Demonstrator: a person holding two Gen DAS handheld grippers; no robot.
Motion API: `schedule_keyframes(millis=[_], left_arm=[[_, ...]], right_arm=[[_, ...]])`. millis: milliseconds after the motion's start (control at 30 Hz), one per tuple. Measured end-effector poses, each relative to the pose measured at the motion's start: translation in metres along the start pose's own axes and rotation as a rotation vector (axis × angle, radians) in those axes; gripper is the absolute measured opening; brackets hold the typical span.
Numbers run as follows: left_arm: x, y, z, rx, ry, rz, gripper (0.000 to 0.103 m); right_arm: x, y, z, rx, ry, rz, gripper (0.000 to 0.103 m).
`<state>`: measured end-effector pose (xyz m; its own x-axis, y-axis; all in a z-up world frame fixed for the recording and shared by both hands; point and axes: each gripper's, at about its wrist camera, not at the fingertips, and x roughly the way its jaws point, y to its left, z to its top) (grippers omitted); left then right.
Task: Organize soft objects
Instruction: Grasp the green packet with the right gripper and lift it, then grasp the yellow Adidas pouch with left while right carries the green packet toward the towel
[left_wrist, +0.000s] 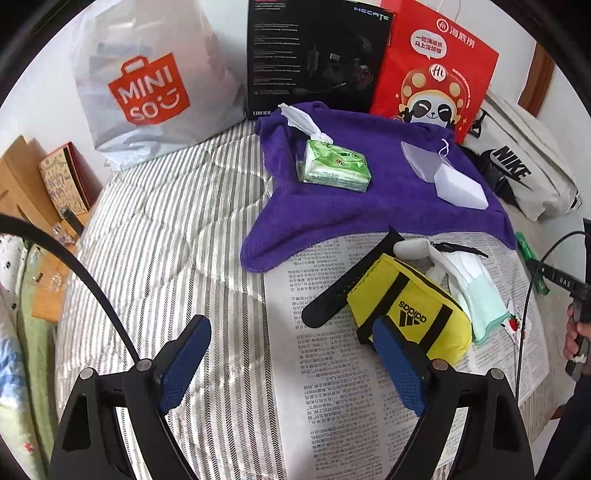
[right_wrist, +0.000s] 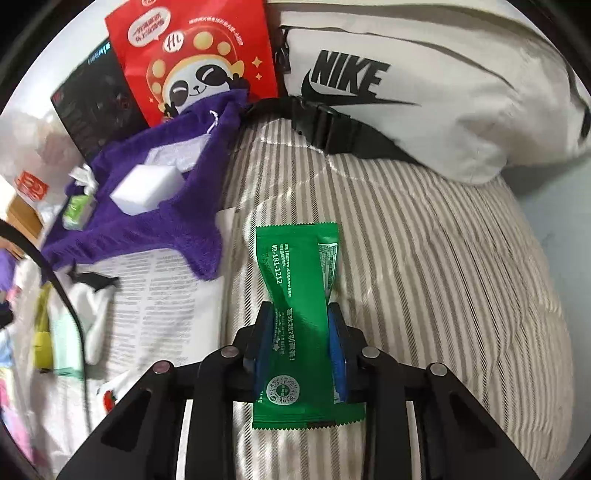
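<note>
Green sachet (right_wrist: 295, 295) clamped in right tongs (right_wrist: 300, 347); left tongs (left_wrist: 291, 365) spread wide, empty, near yellow pouch (left_wrist: 410, 306).

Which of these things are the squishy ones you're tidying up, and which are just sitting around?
For the job: green packet, held in the right gripper; purple towel with the tissue pack and white sponge on it; yellow pouch; left gripper, open.

Just lying about: Miniso bag, black box, red panda bag, Nike bag, newspaper.
</note>
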<state>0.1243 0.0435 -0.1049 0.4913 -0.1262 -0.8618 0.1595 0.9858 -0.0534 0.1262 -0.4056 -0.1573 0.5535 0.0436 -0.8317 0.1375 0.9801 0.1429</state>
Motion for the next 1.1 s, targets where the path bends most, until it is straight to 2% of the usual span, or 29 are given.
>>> schedule_keyframes(millis=[233, 333, 400, 500, 633, 767, 900, 1067, 1100], left_arm=[[0.006, -0.001, -0.010, 0.042, -0.018, -0.043, 0.089], [0.013, -0.009, -0.009, 0.074, -0.014, -0.054, 0.089], [0.018, -0.017, -0.009, 0.096, -0.004, -0.048, 0.089], [0.022, -0.033, -0.007, 0.110, 0.008, -0.114, 0.089], [0.026, -0.056, -0.003, 0.119, 0.017, -0.130, 0.089], [0.021, -0.077, -0.006, 0.171, 0.008, -0.176, 0.089], [0.024, -0.102, -0.015, 0.263, 0.005, -0.133, 0.092], [0.046, -0.123, -0.023, 0.377, 0.001, 0.034, 0.092], [0.047, -0.124, -0.024, 0.386, -0.015, 0.045, 0.092]], right_arm=[[-0.023, 0.013, -0.011, -0.030, -0.015, 0.004, 0.028], [-0.033, 0.025, -0.012, -0.050, -0.032, 0.037, 0.028], [-0.039, 0.034, -0.012, -0.063, -0.047, 0.059, 0.028], [-0.044, 0.047, -0.015, -0.085, -0.055, 0.083, 0.028], [-0.042, 0.060, -0.018, -0.110, -0.041, 0.114, 0.028], [-0.038, 0.070, -0.024, -0.132, -0.025, 0.133, 0.029], [-0.039, 0.074, -0.029, -0.151, -0.023, 0.143, 0.029], [-0.036, 0.073, -0.031, -0.134, -0.021, 0.154, 0.029], [-0.036, 0.072, -0.031, -0.130, -0.021, 0.157, 0.029]])
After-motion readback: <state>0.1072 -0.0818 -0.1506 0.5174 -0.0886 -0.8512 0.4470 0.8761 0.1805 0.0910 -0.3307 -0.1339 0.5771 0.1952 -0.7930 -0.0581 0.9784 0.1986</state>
